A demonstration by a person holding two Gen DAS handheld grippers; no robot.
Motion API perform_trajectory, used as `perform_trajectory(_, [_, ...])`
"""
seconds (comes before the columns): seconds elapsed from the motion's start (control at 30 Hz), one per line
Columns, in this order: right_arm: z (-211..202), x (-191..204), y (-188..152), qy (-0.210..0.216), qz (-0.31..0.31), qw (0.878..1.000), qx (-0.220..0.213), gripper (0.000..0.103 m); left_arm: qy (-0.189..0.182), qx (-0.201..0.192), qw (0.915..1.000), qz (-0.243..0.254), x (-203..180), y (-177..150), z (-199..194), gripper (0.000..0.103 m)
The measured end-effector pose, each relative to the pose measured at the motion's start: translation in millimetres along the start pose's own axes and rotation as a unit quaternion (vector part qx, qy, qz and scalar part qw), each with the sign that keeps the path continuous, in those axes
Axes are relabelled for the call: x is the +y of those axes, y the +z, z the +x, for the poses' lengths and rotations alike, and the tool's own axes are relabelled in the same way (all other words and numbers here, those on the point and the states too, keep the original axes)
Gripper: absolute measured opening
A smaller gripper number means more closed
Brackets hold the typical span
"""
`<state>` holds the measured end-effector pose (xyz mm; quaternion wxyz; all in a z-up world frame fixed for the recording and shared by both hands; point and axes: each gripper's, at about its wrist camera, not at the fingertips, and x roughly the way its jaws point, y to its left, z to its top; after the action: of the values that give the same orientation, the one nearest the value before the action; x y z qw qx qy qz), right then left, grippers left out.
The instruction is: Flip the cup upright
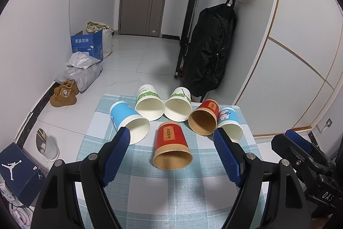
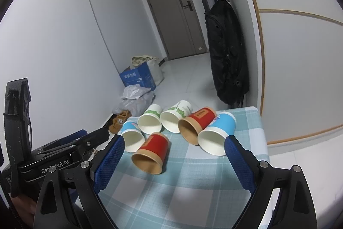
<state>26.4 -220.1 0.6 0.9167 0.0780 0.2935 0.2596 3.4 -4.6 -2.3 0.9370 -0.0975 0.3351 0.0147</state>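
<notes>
Several paper cups lie on their sides on a table with a blue checked cloth, mouths toward me. The nearest is a red cup, also in the right wrist view. Behind it lie a blue cup, two green-and-white cups, a second red cup and a second blue cup. My left gripper is open and empty, its fingers either side of the nearest red cup, short of it. My right gripper is open and empty, near the table's front edge.
The table stands against a white cupboard on the right. Beyond its far edge is a tiled floor with a blue box, grey bags and brown shoes. A black backpack hangs at the back right.
</notes>
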Motion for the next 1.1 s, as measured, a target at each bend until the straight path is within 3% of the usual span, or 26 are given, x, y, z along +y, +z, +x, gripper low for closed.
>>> perform_trajectory(0.43, [-1,0,0,0.001,0.002,1.000,-0.001,0.095,-0.005,0.004,1.0000,-0.002,0,-1,0,0.077])
perform_trajectory(0.77, [-2,-4,4,0.000,0.015,1.000,0.004,0.095,-0.021,0.032,0.9993,-0.001,1,1,14,0.077])
perform_trajectory(0.97, [0,-17,7,-0.007,0.041,0.999,0.016,0.095,-0.035,0.097,0.9947,-0.004,6,8,42,0.077])
perform_trajectory(1.1, [5,-26,10,-0.012,0.058,0.998,0.027,0.095,-0.060,0.167,0.9838,-0.027,15,10,74,0.077])
